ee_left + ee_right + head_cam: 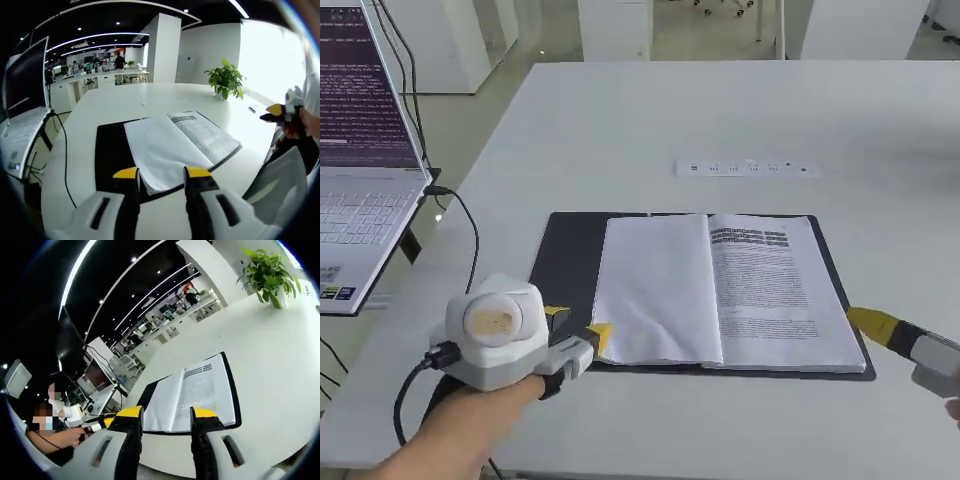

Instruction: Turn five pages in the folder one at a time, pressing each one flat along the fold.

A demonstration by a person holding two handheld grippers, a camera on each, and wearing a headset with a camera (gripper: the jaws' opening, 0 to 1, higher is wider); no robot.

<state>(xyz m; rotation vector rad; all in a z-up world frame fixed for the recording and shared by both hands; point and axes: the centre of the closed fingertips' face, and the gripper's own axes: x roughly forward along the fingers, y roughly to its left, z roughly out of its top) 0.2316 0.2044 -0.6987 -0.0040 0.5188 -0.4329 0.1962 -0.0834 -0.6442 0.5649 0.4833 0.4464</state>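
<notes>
White bench [620,110], open-plan office. Folder [570,250]: lying open mid-bench, pages spread. Left gripper [578,325]: just beside folder's 7 o'clock corner, jaws apart, empty. Right gripper [166,413]: near folder's 4 o'clock corner, jaws apart, empty. Laptop [360,200]: 9 o'clock of folder.

Open-plan office — laptop [360,150], potted plant [226,80], rows of desks [107,76].

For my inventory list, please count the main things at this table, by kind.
Folder: 1
Laptop: 1
Power strip: 1
Plant: 1
Claws: 2, left claw and right claw
Total: 6
</notes>
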